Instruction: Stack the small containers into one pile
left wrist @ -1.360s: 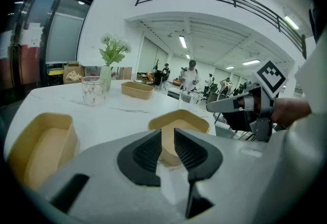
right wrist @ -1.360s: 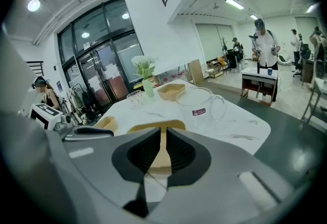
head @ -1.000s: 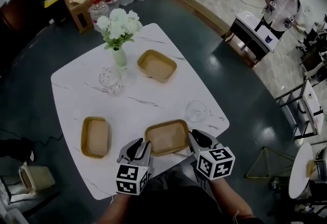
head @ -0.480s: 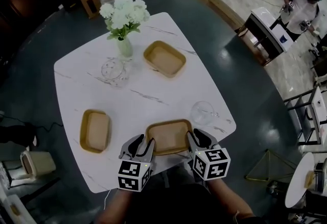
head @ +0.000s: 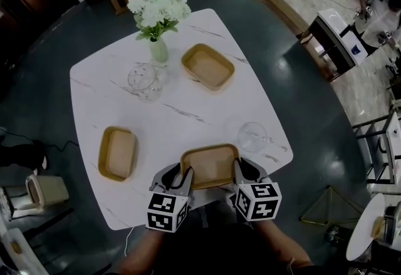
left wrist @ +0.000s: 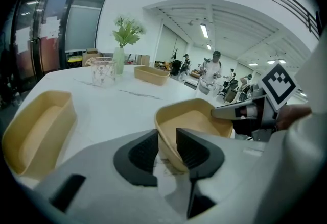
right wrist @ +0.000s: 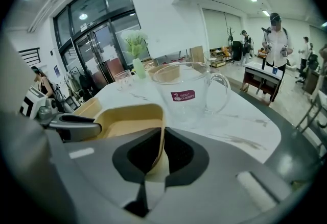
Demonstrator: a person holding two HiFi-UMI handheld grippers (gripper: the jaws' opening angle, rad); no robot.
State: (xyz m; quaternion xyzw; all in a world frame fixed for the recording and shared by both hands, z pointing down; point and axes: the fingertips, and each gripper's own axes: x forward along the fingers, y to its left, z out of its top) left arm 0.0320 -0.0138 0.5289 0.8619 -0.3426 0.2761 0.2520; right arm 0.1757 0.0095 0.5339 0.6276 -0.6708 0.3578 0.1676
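Two tools, one tan rectangular paper container [head: 210,166] at the white marbled counter's [head: 188,120] 6 o'clock edge: left tool [head: 186,175] and right tool [head: 237,168] have just been closing, each pinching a near-corner wall. A matching tan container [head: 117,153] lies at 9 o'clock, on the left tool's side, with its long axis 12-to-6 against this one's 9-to-3.

On the marble worktop [head: 188,111], a glass jar [head: 143,81] stands just beside the flower vase [head: 159,51]; a glass mug [head: 252,136] well apart.

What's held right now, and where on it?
Left gripper and right gripper pinch the near container by its rim, at its two near corners; their jaws have just been closing.
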